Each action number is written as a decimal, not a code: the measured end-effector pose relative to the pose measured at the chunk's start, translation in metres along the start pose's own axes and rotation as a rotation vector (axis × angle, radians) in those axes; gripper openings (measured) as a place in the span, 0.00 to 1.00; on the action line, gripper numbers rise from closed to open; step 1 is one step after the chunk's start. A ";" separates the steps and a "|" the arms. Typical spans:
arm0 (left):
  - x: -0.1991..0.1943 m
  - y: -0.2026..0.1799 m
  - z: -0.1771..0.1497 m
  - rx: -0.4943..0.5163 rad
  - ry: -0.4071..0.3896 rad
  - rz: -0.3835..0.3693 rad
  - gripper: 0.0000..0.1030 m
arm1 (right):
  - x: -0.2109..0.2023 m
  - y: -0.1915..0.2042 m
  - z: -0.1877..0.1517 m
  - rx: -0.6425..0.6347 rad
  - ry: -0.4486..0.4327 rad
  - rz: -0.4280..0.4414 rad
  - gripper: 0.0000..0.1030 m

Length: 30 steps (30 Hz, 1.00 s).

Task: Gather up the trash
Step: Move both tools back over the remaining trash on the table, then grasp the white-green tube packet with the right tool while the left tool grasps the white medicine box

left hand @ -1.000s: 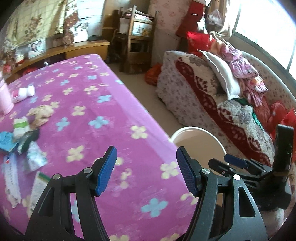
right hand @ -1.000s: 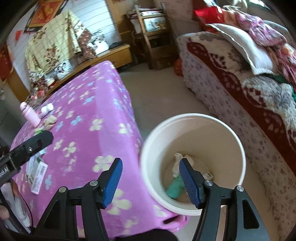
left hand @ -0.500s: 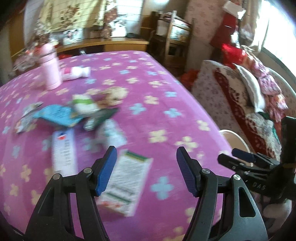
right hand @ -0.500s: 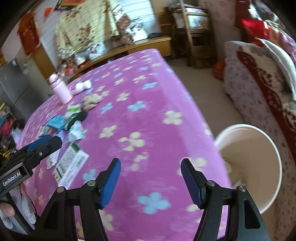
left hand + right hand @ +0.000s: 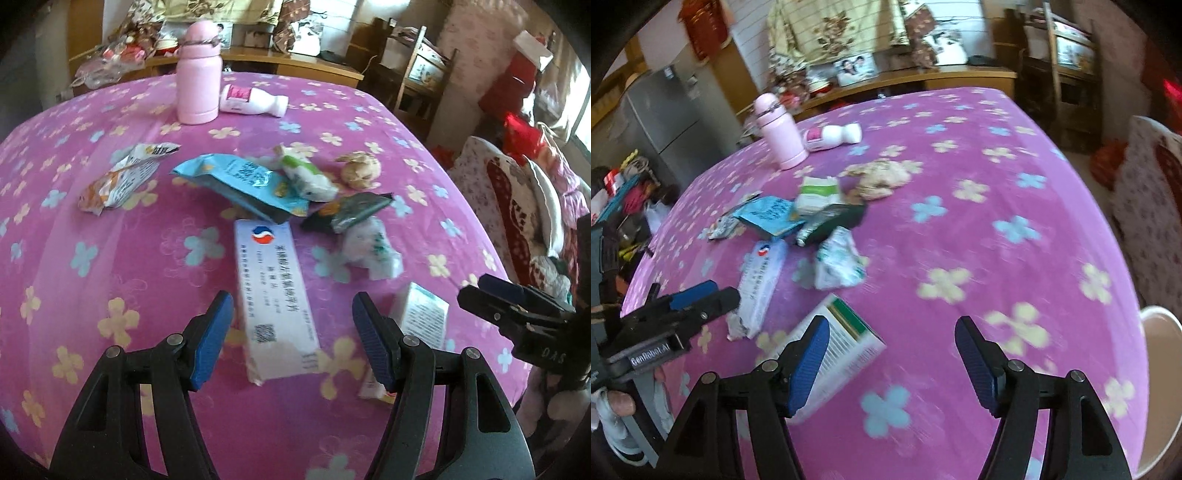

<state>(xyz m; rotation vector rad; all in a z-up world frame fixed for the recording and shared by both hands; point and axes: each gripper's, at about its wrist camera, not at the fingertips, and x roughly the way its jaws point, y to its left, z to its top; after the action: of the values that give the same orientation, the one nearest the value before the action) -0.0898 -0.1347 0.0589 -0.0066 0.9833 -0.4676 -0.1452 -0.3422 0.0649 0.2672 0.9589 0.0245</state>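
Between the wide-open fingers of the left gripper (image 5: pixel 291 334) lies the long white box (image 5: pixel 275 291), flat on the purple cloth (image 5: pixel 110 236). Closing may only skate over it. Just right, the right gripper (image 5: pixel 892 360), also agape and empty, hangs beside a green-striped box (image 5: pixel 846 341); both tools could collide. Beyond, wrappers (image 5: pixel 240 181) crowd together.

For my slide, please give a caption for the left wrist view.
Open left tool hovers over a long white box among wrappers on the pink floral tablecloth.
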 end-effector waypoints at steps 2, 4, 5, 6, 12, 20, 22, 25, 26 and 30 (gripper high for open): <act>0.007 0.006 0.003 -0.012 0.009 0.006 0.64 | 0.011 0.005 0.008 -0.004 0.005 0.009 0.66; 0.014 0.010 0.006 -0.019 0.021 0.014 0.64 | 0.022 0.007 0.016 -0.001 0.015 0.012 0.66; 0.020 0.011 0.007 -0.022 0.029 0.017 0.64 | 0.027 0.008 0.018 0.001 0.023 0.013 0.66; 0.024 0.012 0.008 -0.026 0.036 0.018 0.64 | 0.032 0.007 0.021 0.003 0.029 0.012 0.66; 0.050 0.016 0.017 -0.036 0.073 0.047 0.64 | 0.048 0.008 0.032 0.012 0.050 0.021 0.66; 0.050 0.027 0.018 -0.038 0.067 0.025 0.49 | 0.082 0.031 0.049 -0.029 0.088 0.030 0.66; 0.048 0.029 0.017 -0.044 0.069 0.016 0.49 | 0.092 0.038 0.052 -0.044 0.100 0.024 0.63; 0.043 0.034 0.013 -0.065 0.056 0.017 0.48 | 0.097 0.047 0.054 -0.090 0.092 0.008 0.30; 0.039 0.036 0.013 -0.075 0.043 0.017 0.48 | 0.098 0.047 0.054 -0.088 0.096 0.026 0.27; 0.027 0.038 0.012 -0.099 0.030 -0.008 0.48 | 0.080 0.047 0.052 -0.100 0.049 0.037 0.23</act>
<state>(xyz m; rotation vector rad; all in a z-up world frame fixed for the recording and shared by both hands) -0.0538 -0.1132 0.0358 -0.0928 1.0350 -0.4266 -0.0525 -0.2972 0.0398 0.1929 0.9981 0.1126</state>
